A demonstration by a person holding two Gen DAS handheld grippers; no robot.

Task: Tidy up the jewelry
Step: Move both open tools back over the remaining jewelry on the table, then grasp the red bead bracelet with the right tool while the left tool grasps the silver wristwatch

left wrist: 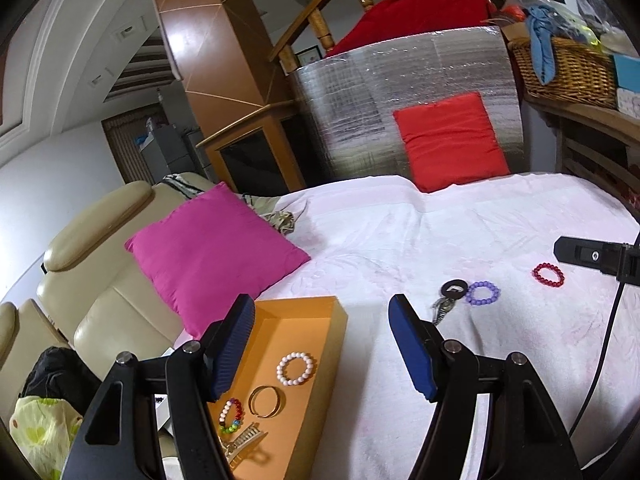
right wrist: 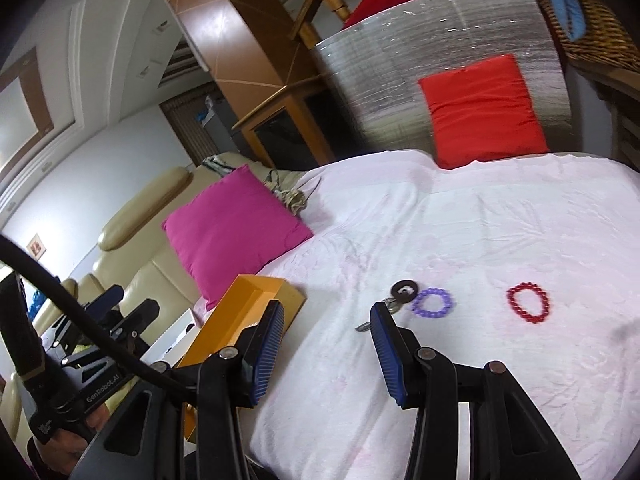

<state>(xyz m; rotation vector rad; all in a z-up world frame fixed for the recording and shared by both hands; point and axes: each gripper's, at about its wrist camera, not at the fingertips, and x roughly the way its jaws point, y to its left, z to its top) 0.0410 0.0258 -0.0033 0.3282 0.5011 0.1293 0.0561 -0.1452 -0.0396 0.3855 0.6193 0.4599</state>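
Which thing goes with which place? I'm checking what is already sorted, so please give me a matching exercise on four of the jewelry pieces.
Column one:
1. white bead bracelet
2. purple bead bracelet
3. red bead bracelet
4. gold bangle

Column two:
A. on the white bedcover, farthest right of the loose pieces
B. in the orange box, nearest its far end
C. on the bedcover beside the black ring
D. in the box, just nearer the camera than the white bracelet

Pairs: 1-B, 2-C, 3-A, 4-D
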